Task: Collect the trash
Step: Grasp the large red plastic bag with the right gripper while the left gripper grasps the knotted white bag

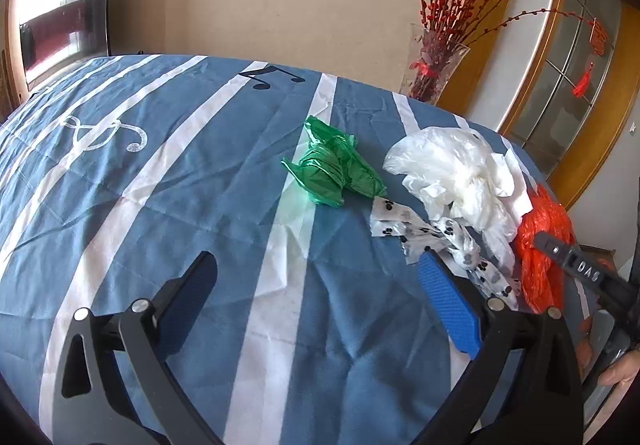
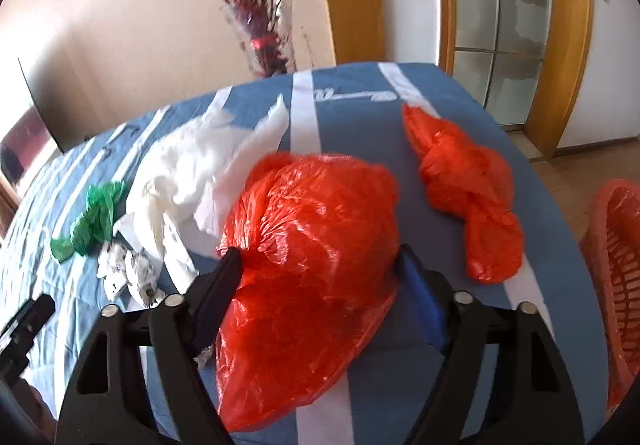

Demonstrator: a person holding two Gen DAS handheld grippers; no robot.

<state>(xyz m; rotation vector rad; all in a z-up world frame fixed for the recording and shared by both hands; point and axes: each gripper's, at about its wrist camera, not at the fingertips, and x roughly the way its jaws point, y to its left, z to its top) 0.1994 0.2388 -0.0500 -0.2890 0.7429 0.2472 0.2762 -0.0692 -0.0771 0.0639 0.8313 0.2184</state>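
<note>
Seen from the left wrist: left hand-held gripper [image 1: 318, 257] spread wide at 6 o'clock, nothing between the blue pads [image 1: 448, 305], hovering over the blue-and-white striped cloth [image 1: 180, 185] on the counter. Dark screen [image 1: 64, 5] on the wall at 10 o'clock. Near centre, crumpled green bag [image 1: 332, 169] lying on the cloth. Toward 3 o'clock, crumpled white bag [image 1: 452, 169], with paw-print paper [image 1: 400, 223] just below it and reaching the right pad. Glass vase [image 1: 432, 65] of red branches at 1 o'clock, behind the counter's far edge.

Seen from the right wrist: green bag [image 2: 90, 217] at 9 o'clock, white bag [image 2: 180, 173] beside it toward 10 o'clock. Right hand-held gripper [image 2: 319, 253] parted around a big red bag [image 2: 312, 213] lying at centre on the cloth; left fingertip touching the bag's bunched end, right finger just beside its edge, no clear squeeze. Smaller knotted red bag [image 2: 472, 189] at 2 o'clock, apart from the big one. Red mesh basket [image 2: 616, 257] at 3 o'clock, off the counter's edge.
</note>
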